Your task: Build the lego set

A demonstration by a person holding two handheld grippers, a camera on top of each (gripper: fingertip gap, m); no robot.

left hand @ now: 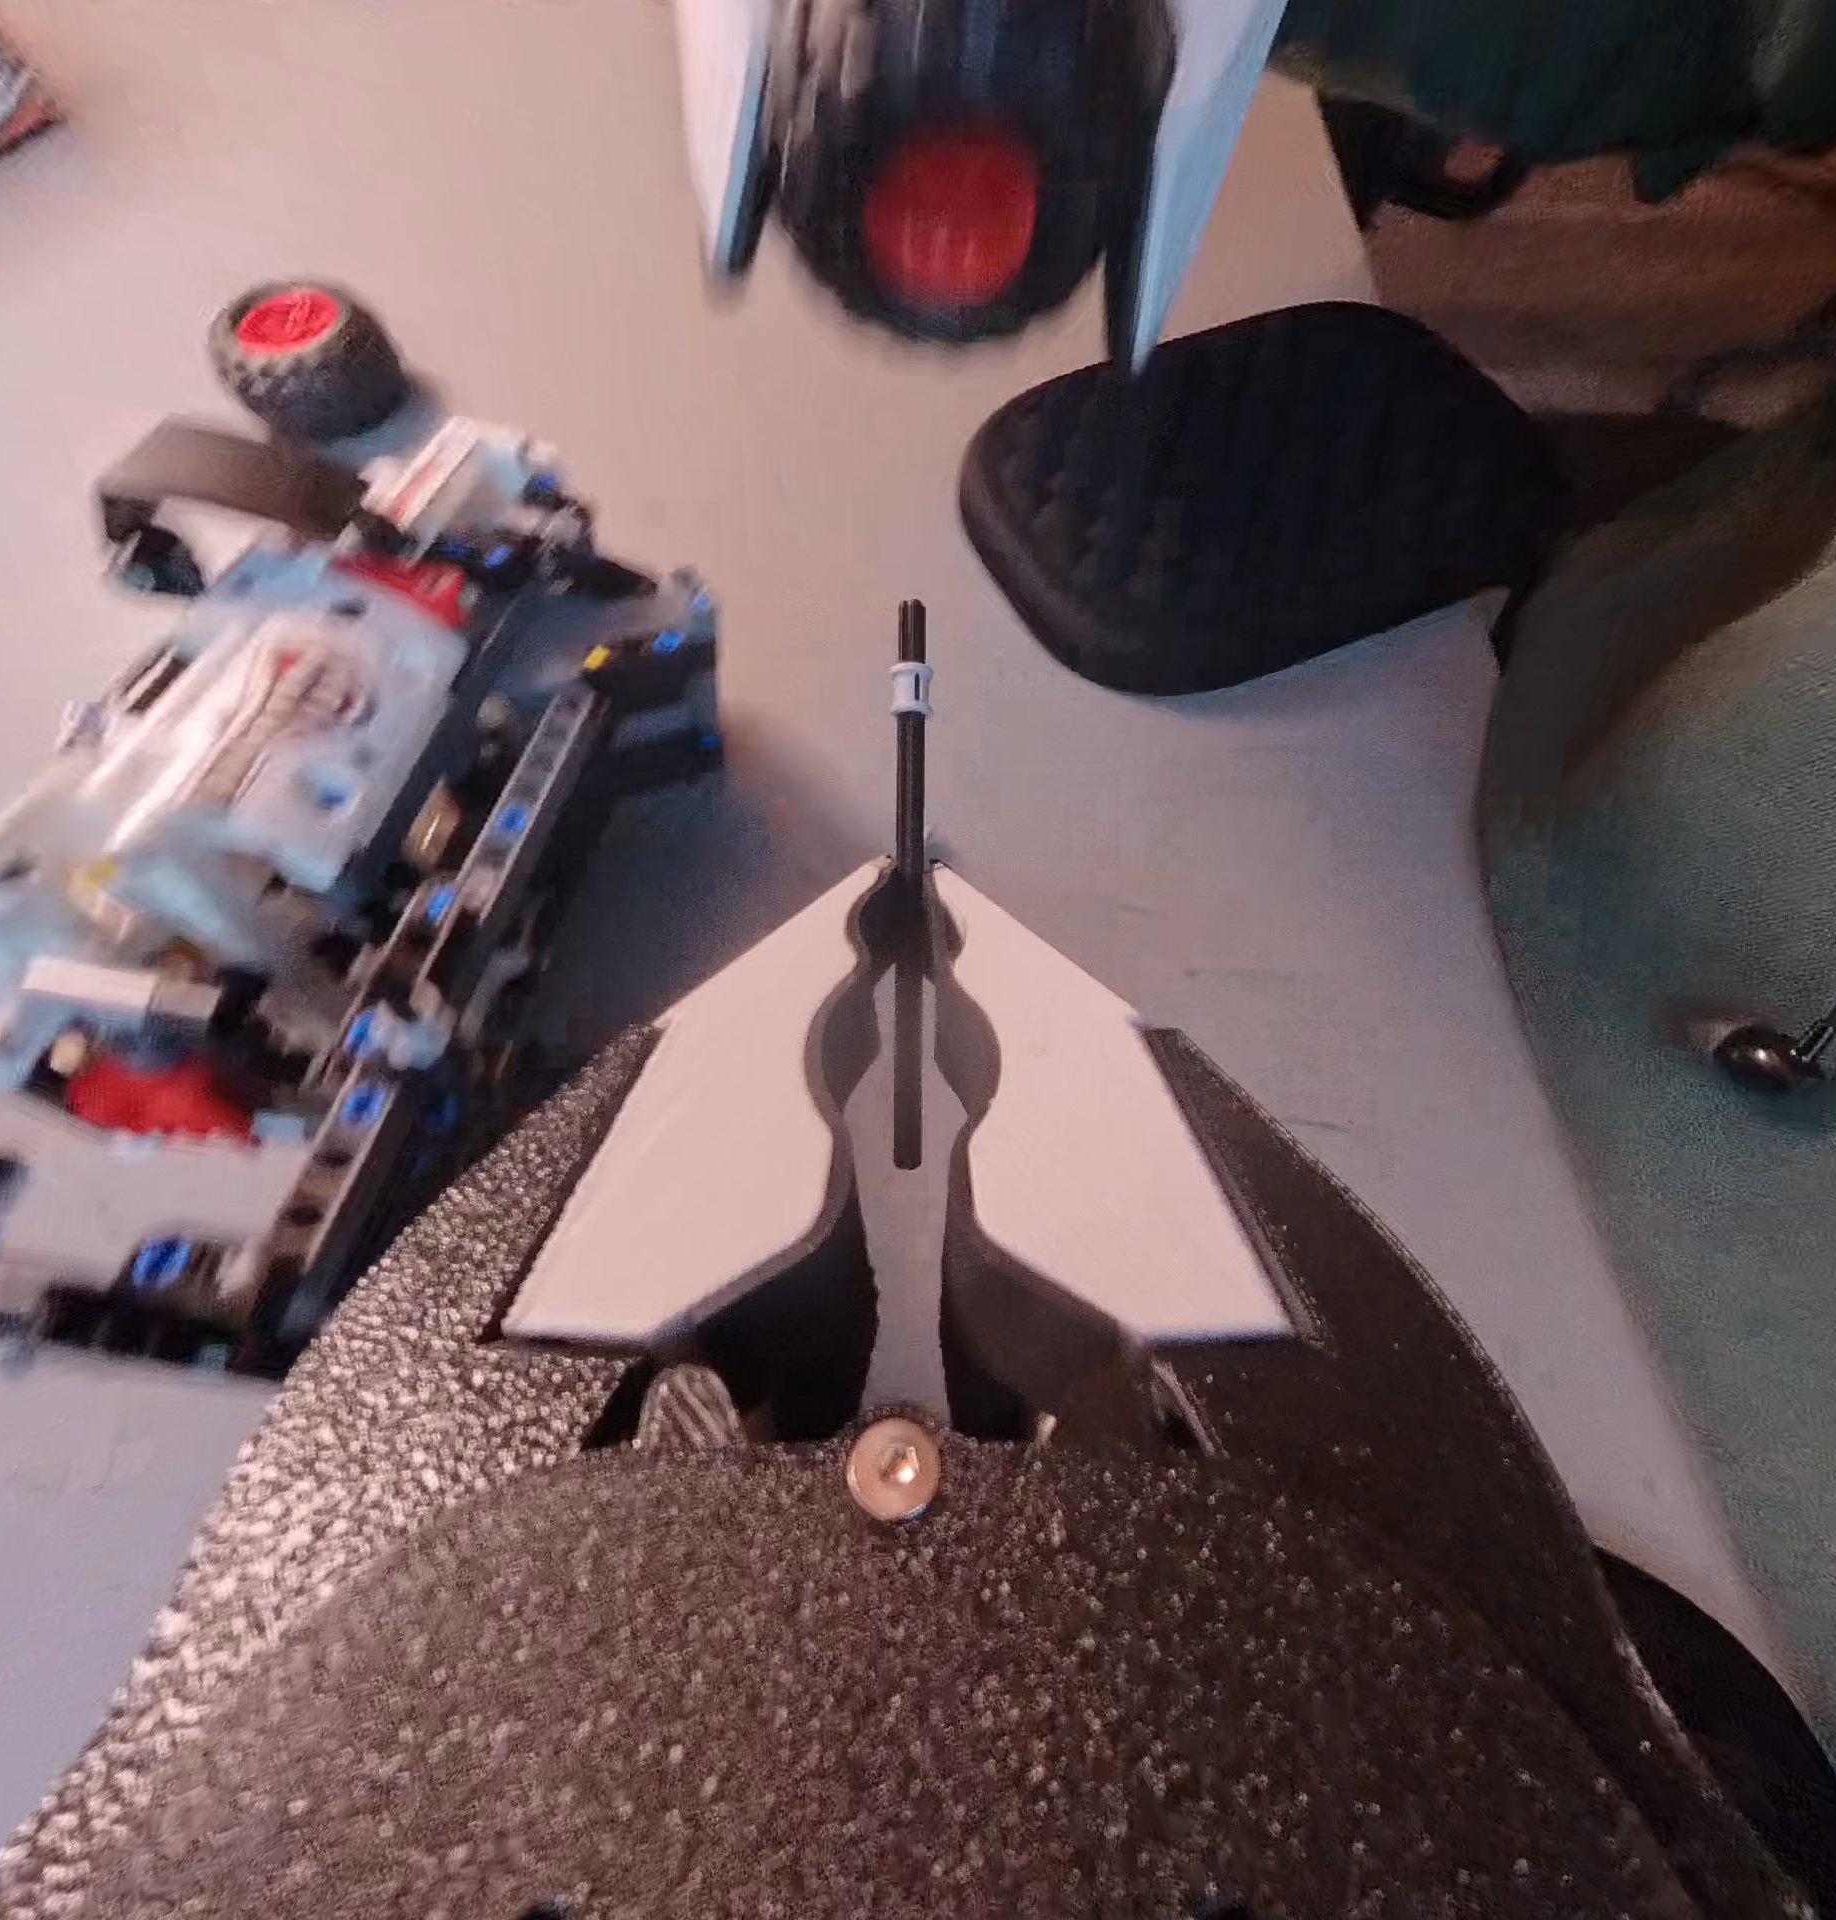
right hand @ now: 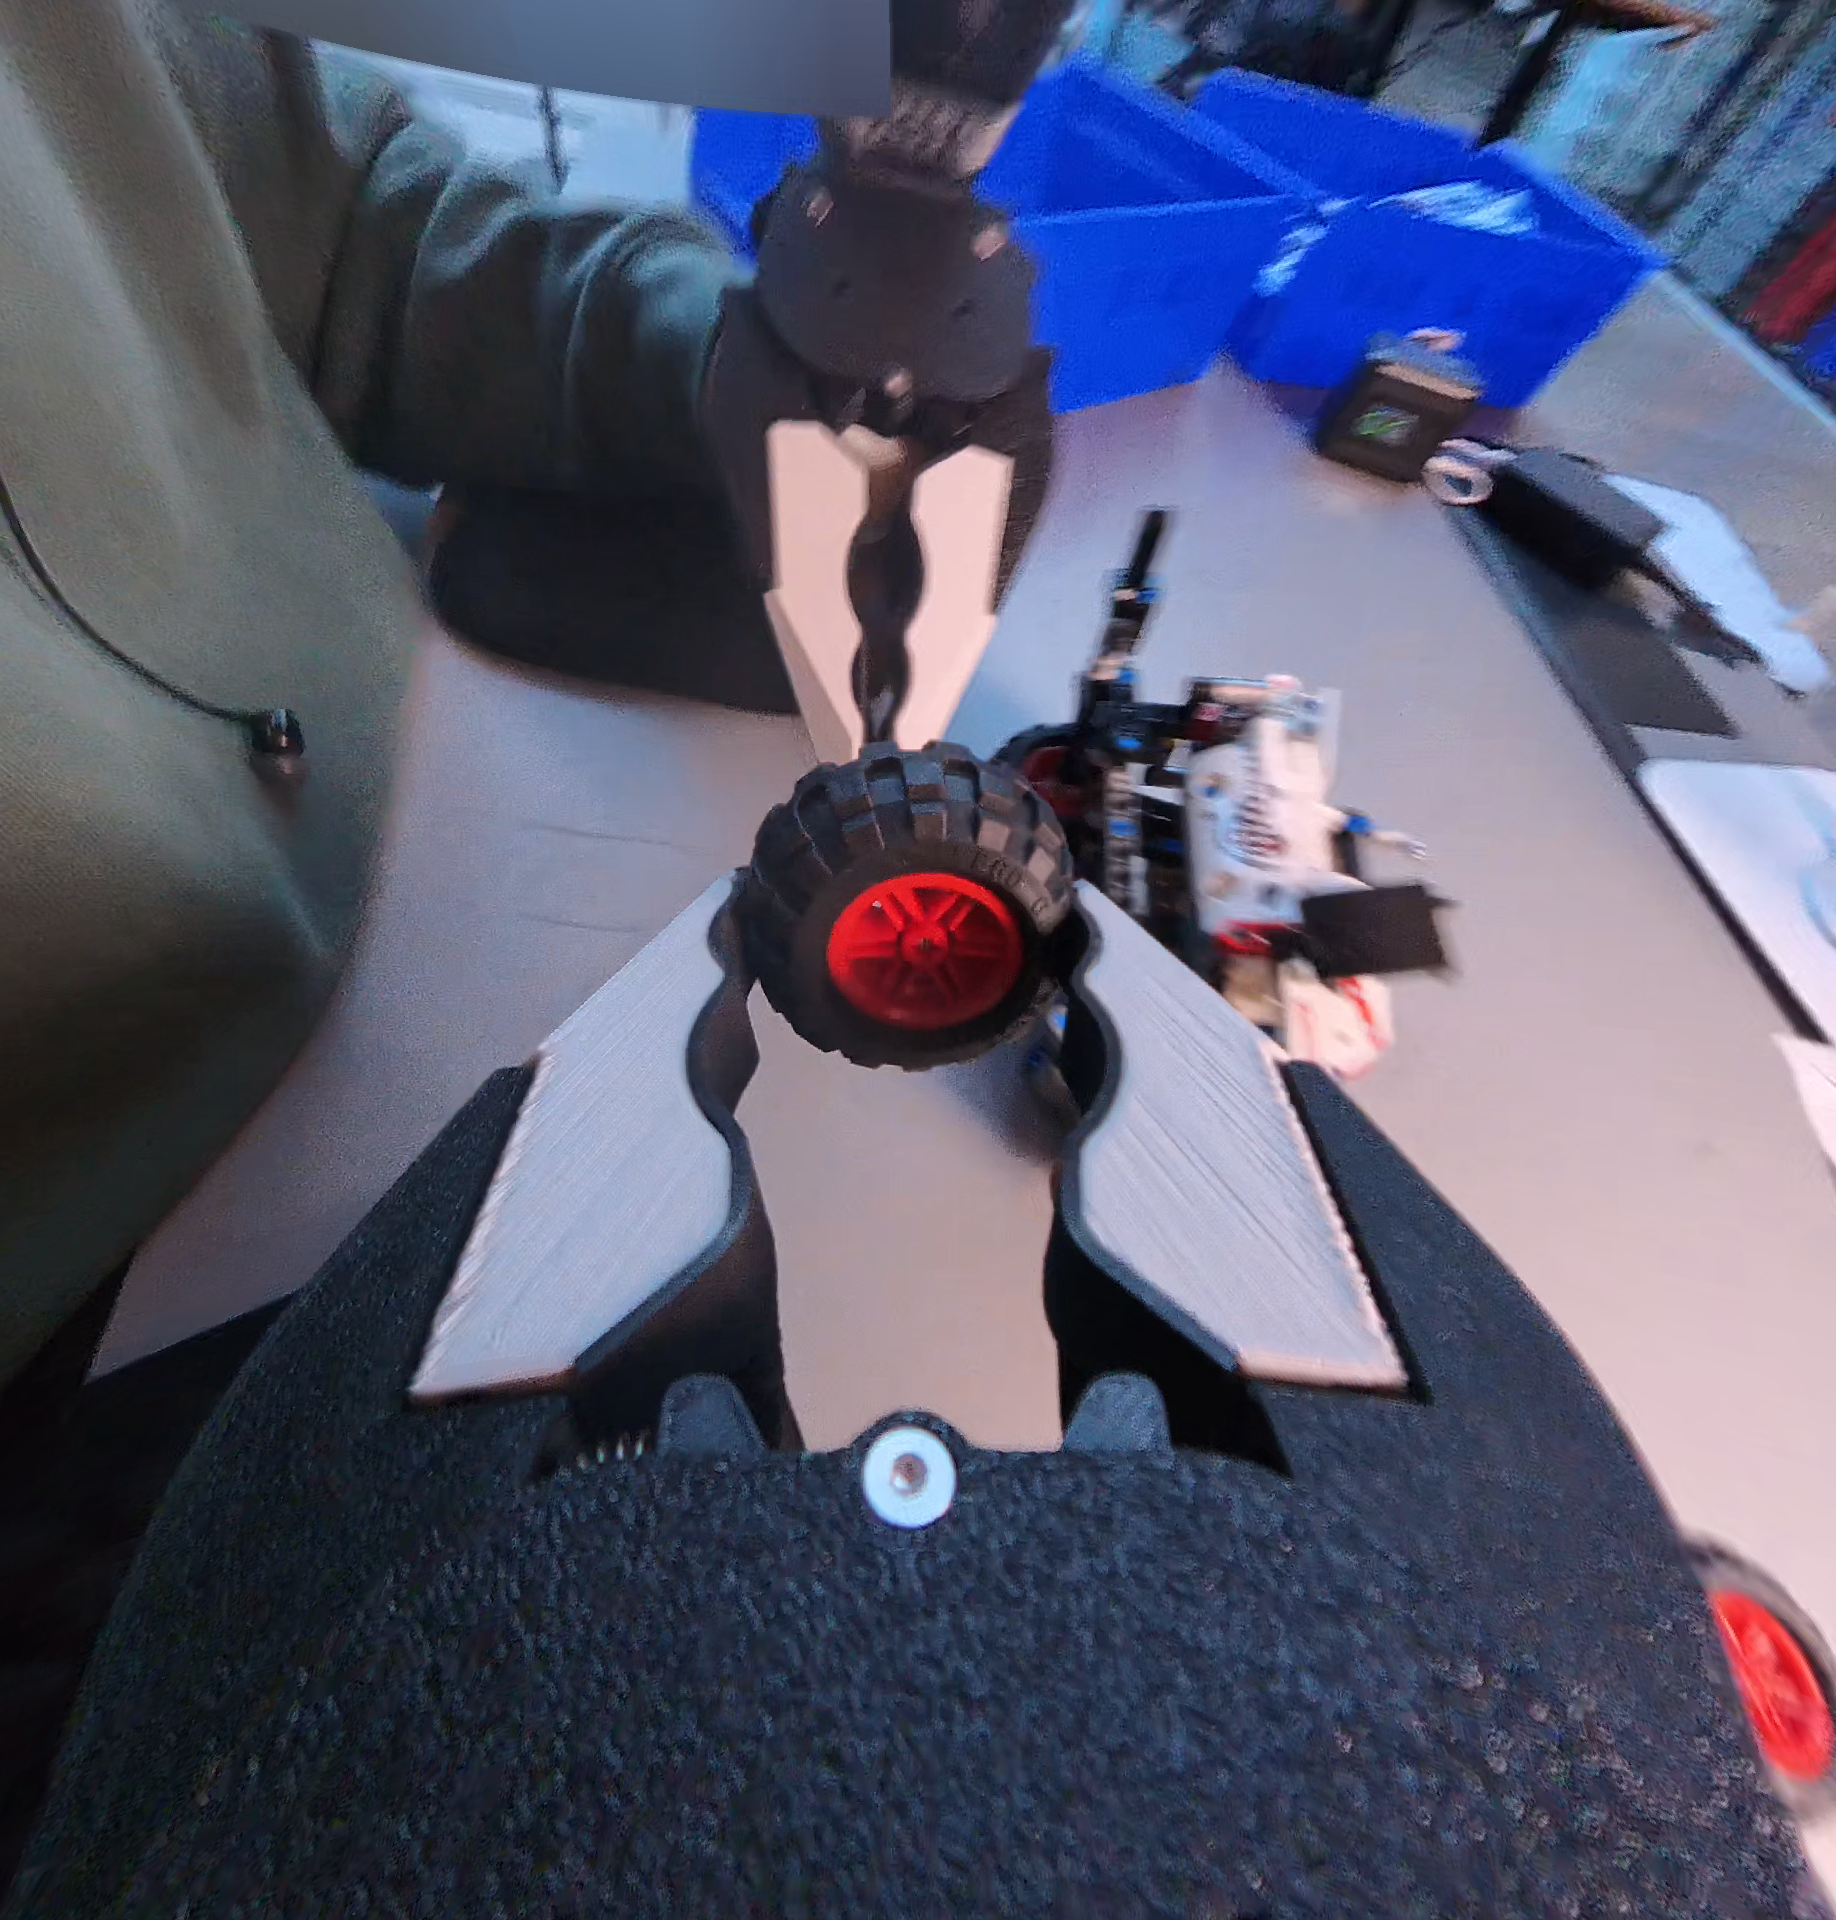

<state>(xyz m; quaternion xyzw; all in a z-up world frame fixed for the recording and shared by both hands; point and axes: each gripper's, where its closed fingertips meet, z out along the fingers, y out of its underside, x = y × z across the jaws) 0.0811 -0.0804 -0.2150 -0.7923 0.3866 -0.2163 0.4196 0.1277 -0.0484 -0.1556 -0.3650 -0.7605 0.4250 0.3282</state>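
Observation:
My left gripper (left hand: 910, 868) is shut on a thin black axle (left hand: 908, 790) with a small white bush (left hand: 910, 687) near its far end; the axle points forward. My right gripper (right hand: 906, 894) is shut on a black knobby wheel with a red hub (right hand: 909, 914), held above the table. That wheel (left hand: 945, 197) shows blurred at the top of the left wrist view, between the right gripper's fingers. The left gripper (right hand: 883, 717) shows just beyond the wheel in the right wrist view. The partly built white, black and red lego car (left hand: 301, 831) lies on the table (left hand: 685, 416) at the left; it also shows in the right wrist view (right hand: 1226, 831).
A loose red-hub wheel (left hand: 306, 358) lies beyond the car; another (right hand: 1771, 1688) lies at lower right. A black mesh pad (left hand: 1246, 499) and a person's green sleeve (left hand: 1683, 831) are at right. Blue bins (right hand: 1309, 260), a small black box (right hand: 1397, 410) and papers (right hand: 1787, 883) stand farther back. One gripper's finger ends stand about 8 cm off the other's.

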